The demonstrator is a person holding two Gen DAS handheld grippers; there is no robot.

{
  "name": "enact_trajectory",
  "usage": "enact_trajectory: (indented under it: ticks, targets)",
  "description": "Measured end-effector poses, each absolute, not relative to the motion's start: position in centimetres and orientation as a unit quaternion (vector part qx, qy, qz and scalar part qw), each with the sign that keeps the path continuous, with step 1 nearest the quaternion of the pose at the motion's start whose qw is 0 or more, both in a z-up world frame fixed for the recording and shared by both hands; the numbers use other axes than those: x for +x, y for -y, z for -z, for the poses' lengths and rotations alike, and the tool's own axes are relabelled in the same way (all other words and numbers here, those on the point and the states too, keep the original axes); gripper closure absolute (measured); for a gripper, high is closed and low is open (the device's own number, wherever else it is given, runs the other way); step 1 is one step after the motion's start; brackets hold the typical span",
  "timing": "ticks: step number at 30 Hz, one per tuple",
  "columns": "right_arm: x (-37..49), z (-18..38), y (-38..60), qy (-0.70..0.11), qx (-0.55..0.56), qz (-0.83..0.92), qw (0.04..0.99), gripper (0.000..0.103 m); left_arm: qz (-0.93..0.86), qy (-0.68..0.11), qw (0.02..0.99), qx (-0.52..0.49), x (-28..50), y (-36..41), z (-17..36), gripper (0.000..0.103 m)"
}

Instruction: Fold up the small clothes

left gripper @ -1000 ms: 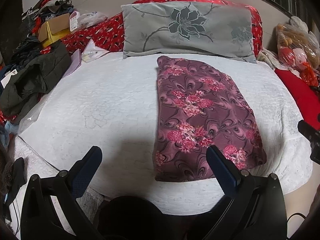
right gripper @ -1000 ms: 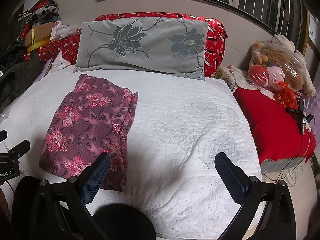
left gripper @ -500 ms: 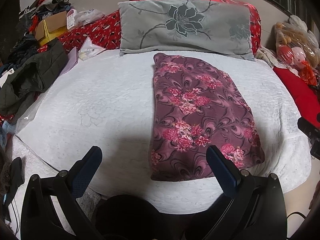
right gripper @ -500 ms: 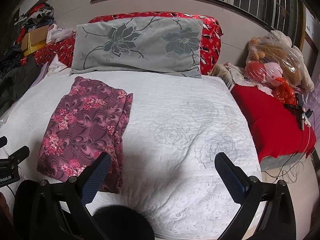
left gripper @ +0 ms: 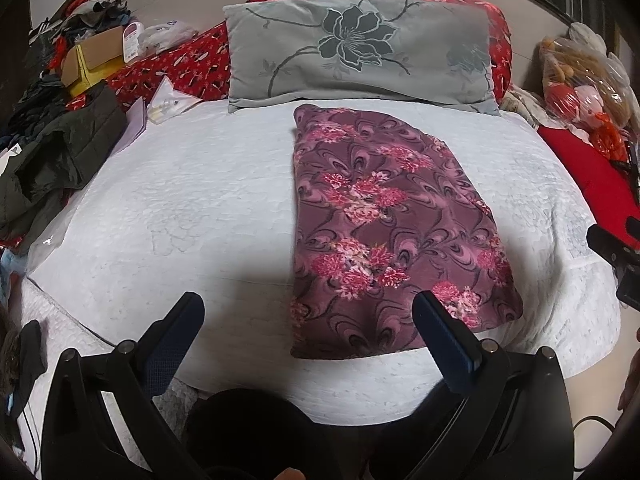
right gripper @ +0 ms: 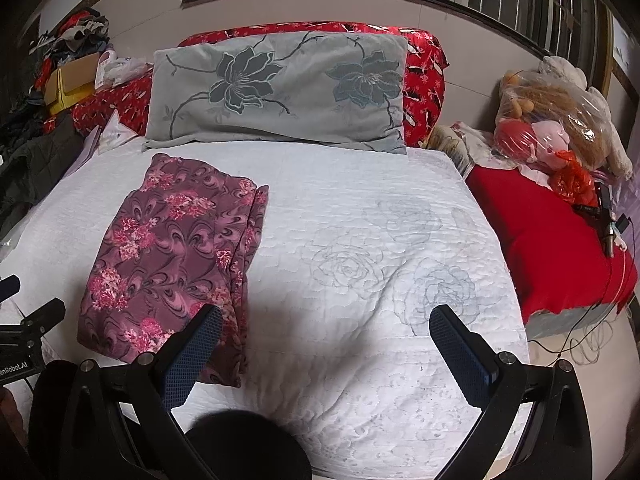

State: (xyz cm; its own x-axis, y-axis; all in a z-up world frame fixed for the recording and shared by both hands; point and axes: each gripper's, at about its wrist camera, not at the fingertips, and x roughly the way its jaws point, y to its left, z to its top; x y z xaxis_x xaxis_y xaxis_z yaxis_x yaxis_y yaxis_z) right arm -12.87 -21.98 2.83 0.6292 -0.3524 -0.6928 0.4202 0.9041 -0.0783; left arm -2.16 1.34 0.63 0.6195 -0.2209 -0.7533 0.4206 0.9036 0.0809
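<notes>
A folded purple garment with pink flowers (left gripper: 384,224) lies flat on the white quilted bed (left gripper: 192,200), its long side running toward the pillow. In the right wrist view the garment (right gripper: 172,256) lies at the left, with stacked folded edges along its right side. My left gripper (left gripper: 308,312) is open and empty, held above the bed's near edge, its right finger over the garment's near corner. My right gripper (right gripper: 326,324) is open and empty above the bare quilt, its left finger near the garment's near right corner.
A grey flowered pillow (left gripper: 356,52) leans on a red bolster at the head. A dark jacket (left gripper: 52,160) and clutter lie at the left. A red cover (right gripper: 552,240) and bagged soft toys (right gripper: 560,128) are at the right.
Both grippers have drawn back and risen slightly, so the bed and garment appear a little farther off. The garment has not moved. Both grippers stay open.
</notes>
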Motion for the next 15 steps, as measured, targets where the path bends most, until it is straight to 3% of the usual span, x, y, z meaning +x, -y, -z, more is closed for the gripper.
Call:
enact_trajectory:
  ticks: [15]
  targets:
    - [-12.78,-2.31,21.72,-0.382,0.046,0.205,0.900,0.000,0.214,-0.403,0.881,0.124,-2.62,-0.74,-0.63,0.000]
